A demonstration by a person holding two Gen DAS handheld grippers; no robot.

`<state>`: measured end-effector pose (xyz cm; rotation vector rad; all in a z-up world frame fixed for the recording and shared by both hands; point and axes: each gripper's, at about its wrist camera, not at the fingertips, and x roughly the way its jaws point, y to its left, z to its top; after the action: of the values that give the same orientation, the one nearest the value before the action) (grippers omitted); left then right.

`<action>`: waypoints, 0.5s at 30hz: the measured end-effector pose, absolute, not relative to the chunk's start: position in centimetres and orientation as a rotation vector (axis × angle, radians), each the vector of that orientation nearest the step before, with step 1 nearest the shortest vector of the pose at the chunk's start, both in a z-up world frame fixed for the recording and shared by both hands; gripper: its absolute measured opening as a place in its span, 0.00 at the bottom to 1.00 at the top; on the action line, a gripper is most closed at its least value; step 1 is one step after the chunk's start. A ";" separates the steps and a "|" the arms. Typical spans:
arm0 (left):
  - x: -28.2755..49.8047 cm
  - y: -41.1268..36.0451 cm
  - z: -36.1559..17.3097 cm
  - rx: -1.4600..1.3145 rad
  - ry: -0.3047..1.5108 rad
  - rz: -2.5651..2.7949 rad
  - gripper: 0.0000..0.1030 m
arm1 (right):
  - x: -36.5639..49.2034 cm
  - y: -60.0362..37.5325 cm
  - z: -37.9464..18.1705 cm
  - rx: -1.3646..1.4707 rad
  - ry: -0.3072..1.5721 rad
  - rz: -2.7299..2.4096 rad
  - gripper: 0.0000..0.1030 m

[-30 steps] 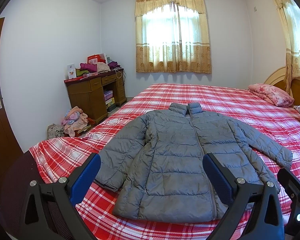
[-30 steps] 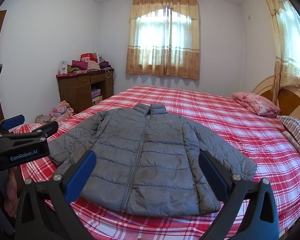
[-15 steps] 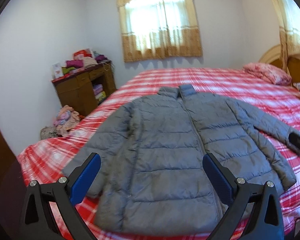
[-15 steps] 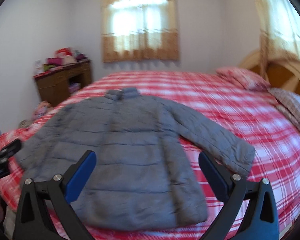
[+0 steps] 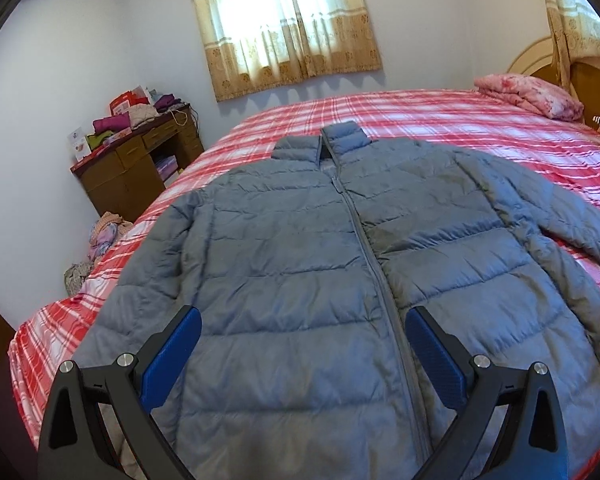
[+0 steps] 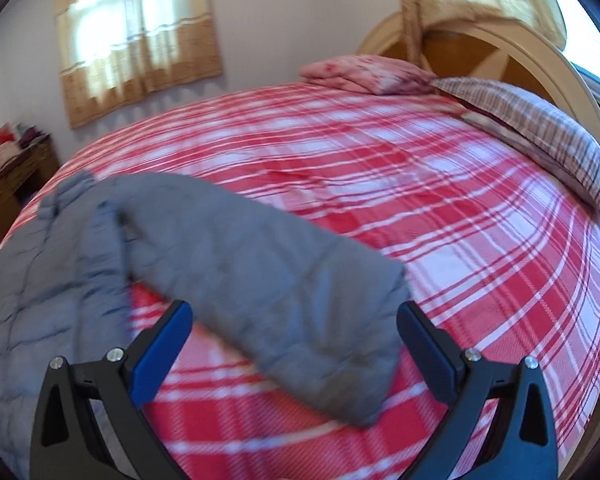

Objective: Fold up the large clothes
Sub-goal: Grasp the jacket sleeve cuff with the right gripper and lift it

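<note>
Jacket (image 5: pixel 340 280), a grey quilted puffer, lies front-up and zipped on the red plaid bedspread (image 5: pixel 440 120), collar toward 12 o'clock and hem toward you at 6 o'clock in the left wrist view. Your left gripper (image 5: pixel 302 354) hangs above the lower front panel with its blue pads spread wide, holding nothing. Your right gripper (image 6: pixel 294 346) is just as wide and empty, poised over the cuff end of the right sleeve (image 6: pixel 280 300), which runs from 10 o'clock down toward 5 o'clock in the right wrist view.

Slippage is your main risk: the padded shell looks slick and puffy, so a shallow pinch on the cuff could take only the top layer and let the sleeve slide out mid-fold. If you bite too deep, you may catch the bedspread beneath and drag it along. Folding the sleeve across without the left gripper steadying the body could skew the whole jacket, and trapped air may make the fold spring back.

Motion blur softens the right wrist view, so you cannot judge whether the pads already touch the sleeve or clear it. The left sleeve's cuff is lost behind your left finger (image 5: pixel 172 356) at 8 o'clock, the hem is cut off at 6 o'clock, and the right cuff runs out of the left wrist view at 3 o'clock. Neither gripper shows in the other's view.
</note>
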<state>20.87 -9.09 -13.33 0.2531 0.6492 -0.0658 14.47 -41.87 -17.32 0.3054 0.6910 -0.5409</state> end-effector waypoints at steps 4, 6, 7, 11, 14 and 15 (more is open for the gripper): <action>23.0 -9.6 -14.2 0.259 0.655 -0.043 0.99 | 15.2 -44.6 -18.4 0.344 0.699 -0.560 0.96; 23.7 -9.6 -14.5 0.262 0.658 -0.030 0.99 | 15.4 -45.5 -19.0 0.381 0.714 -0.550 0.92; 24.3 -9.6 -14.7 0.265 0.663 -0.020 0.99 | 15.6 -46.1 -19.5 0.400 0.723 -0.540 0.87; 26.2 -9.4 -16.3 0.287 0.701 0.016 0.99 | 16.2 -46.9 -21.5 0.460 0.786 -0.477 0.60; 26.9 -8.7 -16.5 0.276 0.731 0.007 0.99 | 16.3 -47.4 -21.8 0.446 0.770 -0.468 0.35; 27.0 -8.5 -16.2 0.273 0.731 0.006 0.99 | 16.3 -47.8 -21.7 0.463 0.770 -0.448 0.29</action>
<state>26.96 -8.50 -16.24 0.2735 0.7311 0.0055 16.27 -47.75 -21.71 0.4627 0.7695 -0.4481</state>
